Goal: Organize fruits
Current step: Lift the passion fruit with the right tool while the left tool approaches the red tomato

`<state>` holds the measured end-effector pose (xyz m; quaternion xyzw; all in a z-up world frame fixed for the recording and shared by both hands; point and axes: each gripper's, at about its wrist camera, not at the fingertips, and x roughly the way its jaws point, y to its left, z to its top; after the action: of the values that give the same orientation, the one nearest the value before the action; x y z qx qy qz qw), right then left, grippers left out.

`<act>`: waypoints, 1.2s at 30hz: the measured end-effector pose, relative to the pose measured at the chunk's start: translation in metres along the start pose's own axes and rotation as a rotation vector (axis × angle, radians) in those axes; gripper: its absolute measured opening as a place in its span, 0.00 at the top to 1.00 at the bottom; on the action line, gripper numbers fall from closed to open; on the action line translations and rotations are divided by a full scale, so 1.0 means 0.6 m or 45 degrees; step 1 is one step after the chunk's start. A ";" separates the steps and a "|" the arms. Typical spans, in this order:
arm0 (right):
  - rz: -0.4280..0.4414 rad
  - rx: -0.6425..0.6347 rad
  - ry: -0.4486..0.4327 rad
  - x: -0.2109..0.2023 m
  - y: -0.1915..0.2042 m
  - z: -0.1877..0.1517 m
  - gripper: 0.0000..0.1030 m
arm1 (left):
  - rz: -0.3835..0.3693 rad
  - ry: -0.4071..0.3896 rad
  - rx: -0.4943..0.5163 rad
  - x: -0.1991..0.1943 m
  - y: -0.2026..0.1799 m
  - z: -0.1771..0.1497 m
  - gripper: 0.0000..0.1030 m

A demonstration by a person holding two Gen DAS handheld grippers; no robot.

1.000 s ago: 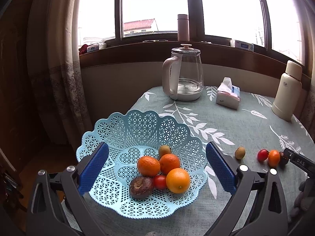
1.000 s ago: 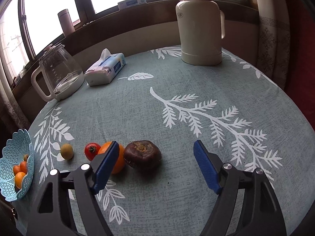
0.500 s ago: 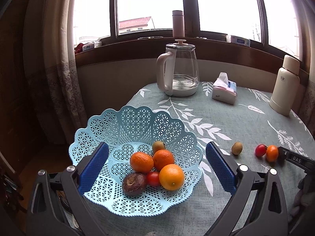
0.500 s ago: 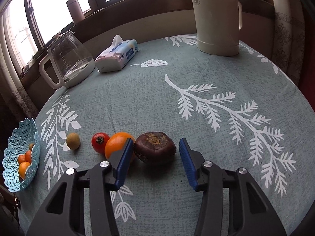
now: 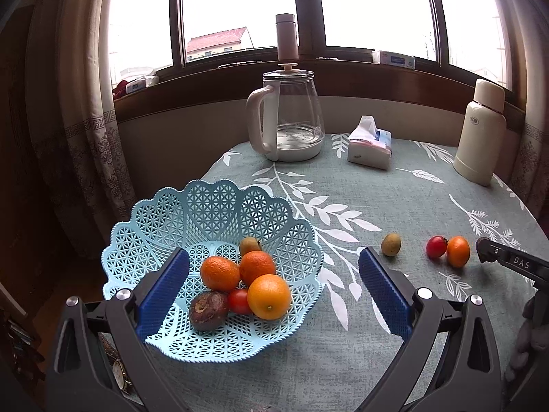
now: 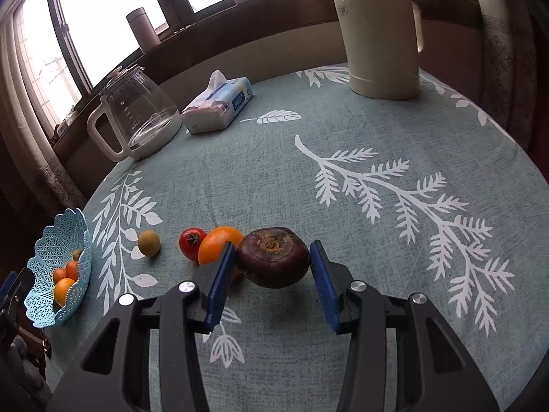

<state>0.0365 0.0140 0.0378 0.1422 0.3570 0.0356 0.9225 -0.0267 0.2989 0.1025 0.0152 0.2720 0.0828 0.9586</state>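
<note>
Dark purple-brown round fruit (image 6: pixel 272 257), squat, with its tan stem scar facing up and toward the camera, broad axis running across between the blue pads. Clamped by the right gripper (image 6: pixel 272 269), both pads pressed on its flanks, seemingly raised just above the grey-green leaf-print tablecloth (image 6: pixel 343 158) with a shadow beneath. Just left, nearly touching it, a small orange citrus (image 6: pixel 218 245), then a red cherry tomato (image 6: pixel 191 243) against the citrus, then a small brown-green kiwi-like fruit (image 6: pixel 149 243) apart. Wide bare cloth to the right and ahead; table edge curving close at far right. Light blue lattice plastic basket (image 5: pixel 206 213) at the left edge, holding six fruits. Left gripper (image 5: pixel 274 295) spread wide, holding nothing, straddling the basket's near side.
</note>
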 end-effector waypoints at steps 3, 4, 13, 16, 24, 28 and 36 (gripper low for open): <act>-0.073 -0.064 -0.070 -0.029 -0.001 -0.005 0.56 | -0.028 0.002 0.026 0.000 -0.019 0.002 0.03; -0.090 -0.081 -0.088 -0.038 -0.005 -0.006 0.56 | -0.045 0.003 0.037 0.000 -0.028 0.002 0.03; -0.159 -0.102 -0.084 -0.052 -0.048 -0.013 0.56 | -0.281 0.069 0.104 0.032 -0.124 0.000 0.03; -0.140 -0.077 -0.052 -0.040 -0.053 -0.016 0.56 | -0.310 0.080 0.172 0.049 -0.161 0.001 0.04; -0.118 -0.040 0.025 -0.022 -0.059 -0.023 0.56 | -0.477 0.216 0.211 0.121 -0.229 0.001 0.31; -0.112 -0.044 0.030 -0.021 -0.056 -0.025 0.56 | -0.474 0.244 0.286 0.149 -0.254 -0.001 0.45; -0.101 -0.033 0.039 -0.020 -0.058 -0.025 0.56 | -0.499 0.265 0.397 0.172 -0.292 0.001 0.46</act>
<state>0.0163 -0.0176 0.0249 0.1155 0.3760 0.0058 0.9194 0.0867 0.1435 0.0364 0.1010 0.3762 -0.1461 0.9094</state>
